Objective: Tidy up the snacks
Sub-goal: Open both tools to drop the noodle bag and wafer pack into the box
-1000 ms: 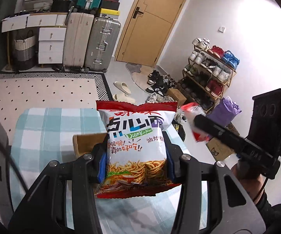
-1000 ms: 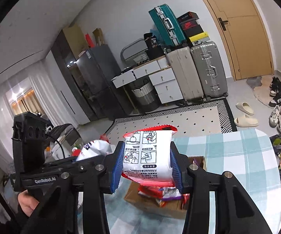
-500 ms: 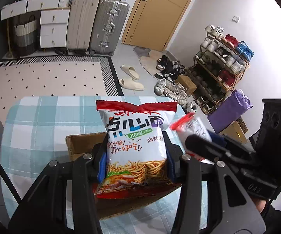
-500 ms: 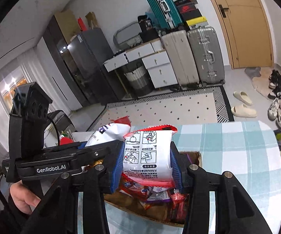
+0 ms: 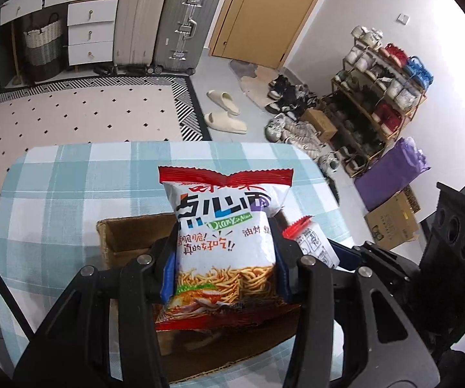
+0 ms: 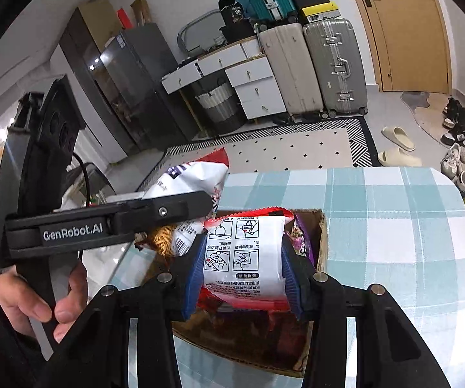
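Note:
My left gripper (image 5: 224, 268) is shut on a white noodle snack bag (image 5: 224, 226) with a red top edge, held over the open cardboard box (image 5: 129, 236) on the checked table. My right gripper (image 6: 243, 271) is shut on a small white snack packet (image 6: 243, 252) with red edges, low over the same cardboard box (image 6: 321, 236). The box holds several snack packs, one purple (image 6: 301, 242). The right gripper and its packet (image 5: 316, 245) show just right of the noodle bag in the left wrist view. The left gripper with its noodle bag (image 6: 193, 174) shows at left in the right wrist view.
The table has a teal and white checked cloth (image 5: 54, 187), also seen in the right wrist view (image 6: 394, 226). Beyond its far edge lie a patterned rug (image 5: 87, 116), slippers, suitcases (image 5: 184, 22) and a shoe rack (image 5: 384, 97). A hand (image 6: 38, 294) holds the left gripper.
Both grippers have come down and forward over the box with their packets. The right gripper has closed in beside the left one.

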Tool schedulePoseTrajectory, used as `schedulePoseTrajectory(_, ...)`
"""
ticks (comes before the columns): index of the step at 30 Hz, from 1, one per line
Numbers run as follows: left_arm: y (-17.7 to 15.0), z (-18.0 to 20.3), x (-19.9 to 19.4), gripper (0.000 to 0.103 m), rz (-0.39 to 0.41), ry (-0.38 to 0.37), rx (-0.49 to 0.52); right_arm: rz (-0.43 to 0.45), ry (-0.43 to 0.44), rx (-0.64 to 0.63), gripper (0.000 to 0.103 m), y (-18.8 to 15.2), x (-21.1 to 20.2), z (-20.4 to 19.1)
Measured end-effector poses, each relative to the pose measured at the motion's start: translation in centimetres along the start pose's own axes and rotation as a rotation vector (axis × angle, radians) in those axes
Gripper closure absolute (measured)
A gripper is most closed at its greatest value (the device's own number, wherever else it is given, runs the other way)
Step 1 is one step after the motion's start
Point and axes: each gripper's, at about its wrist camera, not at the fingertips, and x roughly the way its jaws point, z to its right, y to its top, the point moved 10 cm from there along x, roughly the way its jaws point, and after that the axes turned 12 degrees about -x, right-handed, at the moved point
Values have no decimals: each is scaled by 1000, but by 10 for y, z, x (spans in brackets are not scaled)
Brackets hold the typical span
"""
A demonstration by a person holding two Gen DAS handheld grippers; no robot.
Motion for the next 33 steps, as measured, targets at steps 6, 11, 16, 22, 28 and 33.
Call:
schedulePoseTrajectory(6, -5, -5, 8, 60, -26, 1, 0, -49, -30, -55, 59, -17, 15, -1)
schedulePoseTrajectory(11, -6, -6, 9, 60, -31, 9, 11, -69, -51, -98, 59, -26, 25, -1)
schedulePoseTrajectory(16, -5, -7, 9, 56, -56, 5, -13, -64, -96, -138, 47, -25, 24, 2)
schedulePoseTrajectory(22, -3, -9, -3, 37, -28, 19, -19, -30, -112, -137, 39, -21, 13, 6)
schedulePoseTrajectory(28, -5, -9, -17, 36, -19, 27, -6, 21, -113, -102, 38, -16, -8, 15)
schedulePoseTrajectory(33, -4, -15, -41, 36, 29, 37, -21, 79, -108, -84, 37, -7, -31, 16)
